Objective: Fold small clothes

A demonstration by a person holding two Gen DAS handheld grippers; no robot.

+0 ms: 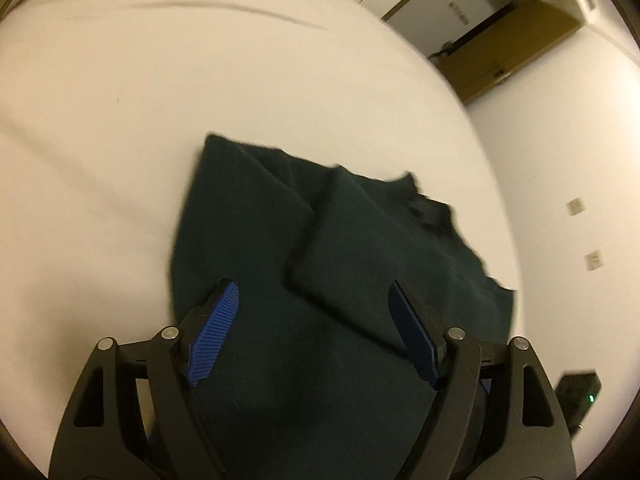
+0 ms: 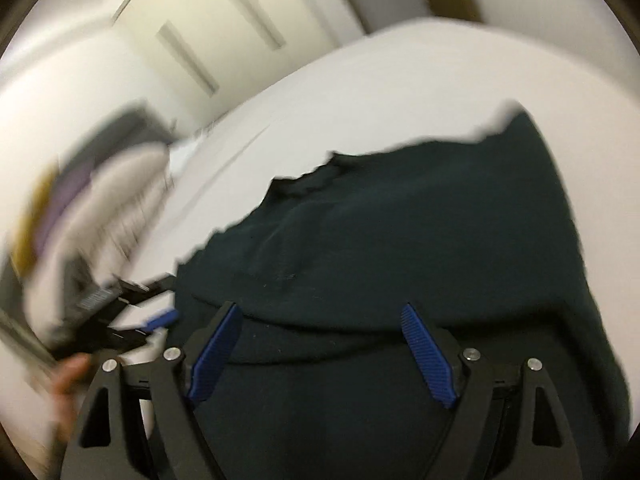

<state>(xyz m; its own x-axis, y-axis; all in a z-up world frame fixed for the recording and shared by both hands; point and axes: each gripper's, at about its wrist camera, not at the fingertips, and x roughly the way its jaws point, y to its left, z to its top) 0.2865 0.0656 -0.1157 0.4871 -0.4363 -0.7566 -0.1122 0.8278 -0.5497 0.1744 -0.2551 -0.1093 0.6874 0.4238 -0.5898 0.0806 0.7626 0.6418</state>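
A dark green garment (image 1: 340, 248) lies partly folded on a white bed (image 1: 160, 120), one flap laid over another with a seam running down its middle. My left gripper (image 1: 314, 292) hovers just above its near part, open, blue pads wide apart and nothing pinched between them. In the right wrist view the same garment (image 2: 400, 220) fills the lower half, a rolled fold lying across it. My right gripper (image 2: 322, 312) stands open over that fold, the pads clear of the cloth. The other gripper (image 2: 132, 320), blurred, shows at the garment's left edge, held by a hand (image 2: 68, 376).
The bed's edge curves down the right side, with a white wall (image 1: 560, 160) and wooden furniture (image 1: 500, 52) beyond. A black device with a green light (image 1: 580, 396) sits low at right. White cupboard doors (image 2: 220, 52) stand beyond the bed.
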